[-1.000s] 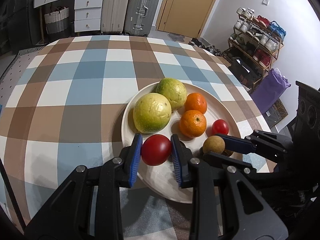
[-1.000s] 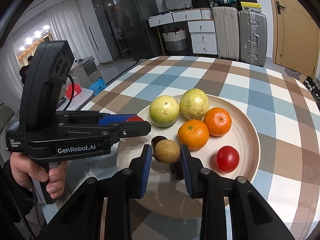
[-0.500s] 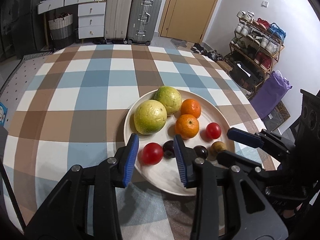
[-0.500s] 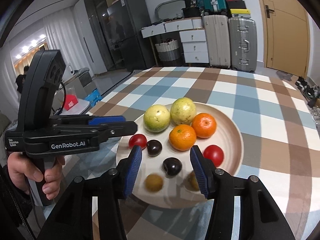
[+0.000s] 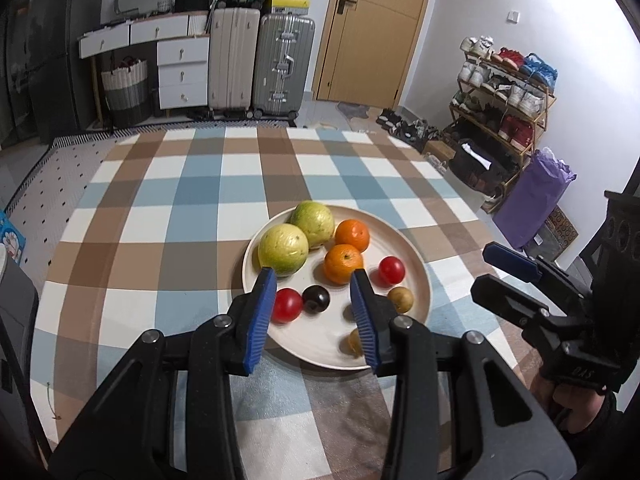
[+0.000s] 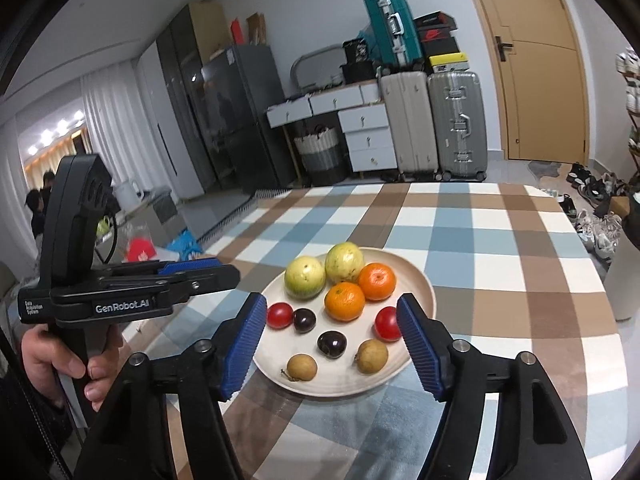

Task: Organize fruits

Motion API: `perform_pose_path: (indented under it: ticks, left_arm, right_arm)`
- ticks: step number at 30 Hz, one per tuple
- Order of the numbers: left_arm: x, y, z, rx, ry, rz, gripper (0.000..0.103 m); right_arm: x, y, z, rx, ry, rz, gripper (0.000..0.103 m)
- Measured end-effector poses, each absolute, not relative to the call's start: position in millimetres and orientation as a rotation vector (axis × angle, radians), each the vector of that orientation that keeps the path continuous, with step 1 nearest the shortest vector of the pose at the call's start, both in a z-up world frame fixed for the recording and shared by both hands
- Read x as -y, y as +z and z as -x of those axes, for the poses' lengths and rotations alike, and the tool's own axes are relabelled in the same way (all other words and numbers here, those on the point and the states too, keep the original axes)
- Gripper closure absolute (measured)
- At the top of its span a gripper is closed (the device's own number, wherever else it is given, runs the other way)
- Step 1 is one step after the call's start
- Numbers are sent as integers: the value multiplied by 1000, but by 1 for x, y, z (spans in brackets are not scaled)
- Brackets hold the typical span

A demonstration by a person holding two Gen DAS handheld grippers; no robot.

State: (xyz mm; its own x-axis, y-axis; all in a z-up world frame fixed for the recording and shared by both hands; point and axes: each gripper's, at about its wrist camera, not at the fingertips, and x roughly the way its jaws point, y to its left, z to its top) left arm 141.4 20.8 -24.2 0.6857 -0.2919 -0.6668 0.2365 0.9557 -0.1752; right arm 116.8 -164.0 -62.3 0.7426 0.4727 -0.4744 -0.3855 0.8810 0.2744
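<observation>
A cream plate (image 5: pixel 416 268) (image 6: pixel 420 284) on the checked tablecloth holds two yellow-green guavas (image 5: pixel 283 249) (image 6: pixel 305 277), two oranges (image 5: pixel 343 263) (image 6: pixel 345 301), two red tomatoes (image 5: pixel 287 305) (image 6: pixel 279 315), dark plums (image 5: pixel 316 298) (image 6: pixel 332 344) and brown longans (image 5: pixel 400 298) (image 6: pixel 302 366). My left gripper (image 5: pixel 316 312) is open and empty, raised above the plate's near side. My right gripper (image 6: pixel 332 340) is open wide and empty, held back above the plate's near edge. Each gripper also shows in the other's view, the right (image 5: pixel 508 272) and the left (image 6: pixel 196 272).
The checked tablecloth (image 5: pixel 192 208) covers the table around the plate. Suitcases (image 5: pixel 280 64), white drawers (image 5: pixel 180 72) and a wooden door (image 5: pixel 372 32) stand behind. A shoe rack (image 5: pixel 504 92) and a purple bag (image 5: pixel 532 200) are at the right. A grey vase-like object (image 6: pixel 628 272) stands at the table's right edge.
My left gripper let go of a red tomato and my right let go of a longan; both fruits lie on the plate. Both grippers opened and drew back and up.
</observation>
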Motion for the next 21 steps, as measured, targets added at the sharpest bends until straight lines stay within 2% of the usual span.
perform_pose_path:
  ticks: [2, 7, 11, 19, 21]
  left_arm:
    - [-22, -16, -132, -735, -295, 78, 64]
    - [-32, 3, -111, -659, -281, 105, 49]
    - [-37, 16, -90, -584, -251, 104, 25]
    - [-30, 36, -52, -507, -206, 45, 16]
    - [-29, 39, -46, -493, -194, 47, 7]
  right_arm:
    - [170, -60, -112, -549, 469, -185, 31]
    - [178, -54, -98, -511, 456, -209, 22]
    - [183, -49, -84, -457, 451, -231, 13]
    - [191, -42, -67, -417, 447, -256, 4]
    - [193, -40, -62, -403, 439, -258, 2]
